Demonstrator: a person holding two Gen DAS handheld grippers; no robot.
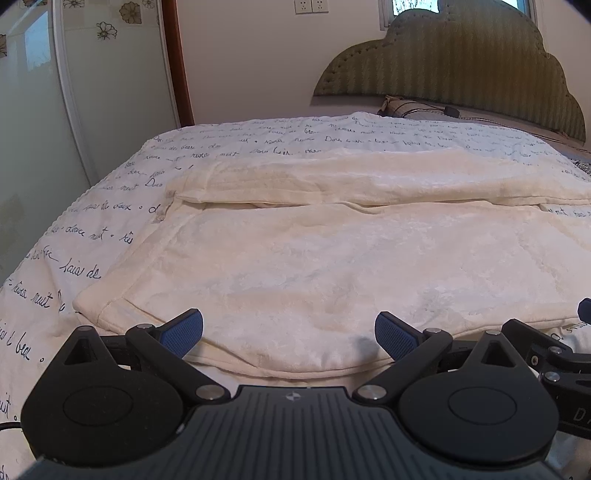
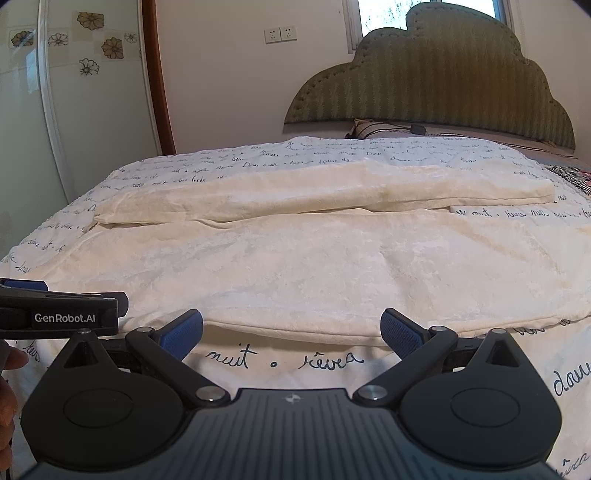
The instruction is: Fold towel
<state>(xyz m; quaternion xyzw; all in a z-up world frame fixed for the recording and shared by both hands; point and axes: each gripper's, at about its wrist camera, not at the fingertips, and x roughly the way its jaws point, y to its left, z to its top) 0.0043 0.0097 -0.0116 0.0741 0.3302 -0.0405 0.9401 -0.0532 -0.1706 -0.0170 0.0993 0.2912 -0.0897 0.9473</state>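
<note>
**Towel, cream: fold partly made**

Towel (image 1: 332, 258) lies spread on the bed (image 1: 74, 236), far edge already turned over into a long band; near half still flat and unfolded. Left tool (image 1: 288, 334): spread, empty, poised over the near hem. Right tool (image 2: 291, 332): spread, empty, just short of the near edge. Further folds judged outstanding.

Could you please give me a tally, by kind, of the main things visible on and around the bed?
Cream towel: 1
Script-printed bedspread: 1
Pillow: 1
Green headboard: 1
Wall sockets: 2
Grippers: 2, left gripper and right gripper, both with fingers apart
Total: 8
</note>
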